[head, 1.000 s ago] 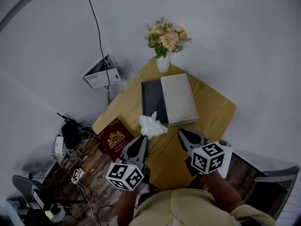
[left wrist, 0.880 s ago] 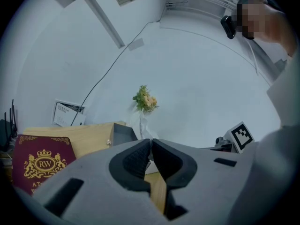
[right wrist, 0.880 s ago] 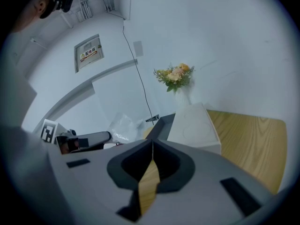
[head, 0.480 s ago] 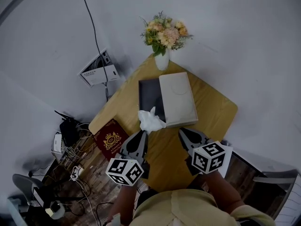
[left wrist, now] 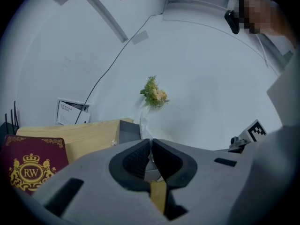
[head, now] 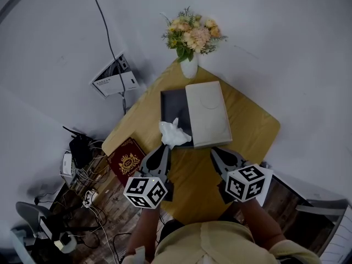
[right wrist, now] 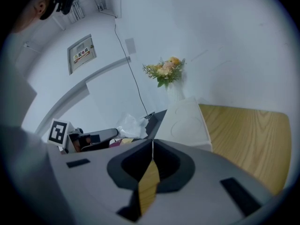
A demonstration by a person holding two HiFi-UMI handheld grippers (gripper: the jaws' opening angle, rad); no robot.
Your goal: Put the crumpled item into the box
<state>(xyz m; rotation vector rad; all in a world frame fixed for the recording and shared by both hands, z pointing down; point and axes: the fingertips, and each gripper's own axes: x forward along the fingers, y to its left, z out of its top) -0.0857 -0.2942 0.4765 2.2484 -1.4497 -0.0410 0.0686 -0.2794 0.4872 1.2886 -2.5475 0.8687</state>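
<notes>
Right gripper (head: 216, 153) is closed on nothing, just parked. Left gripper (head: 164, 149) pinches the crumpled tissue (head: 174, 133) over the near edge of the dark box (head: 175, 104). I'd carry it over the middle before letting go.

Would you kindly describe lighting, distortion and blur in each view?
Head view: dim, flat light, yet the crumpled white tissue reads clearly. Left gripper view: fisheye circle, black corners, a mosaic patch top right, its jaws looming large. Right gripper view: same fisheye warp; the pastel flower bouquet looks sharp.
</notes>
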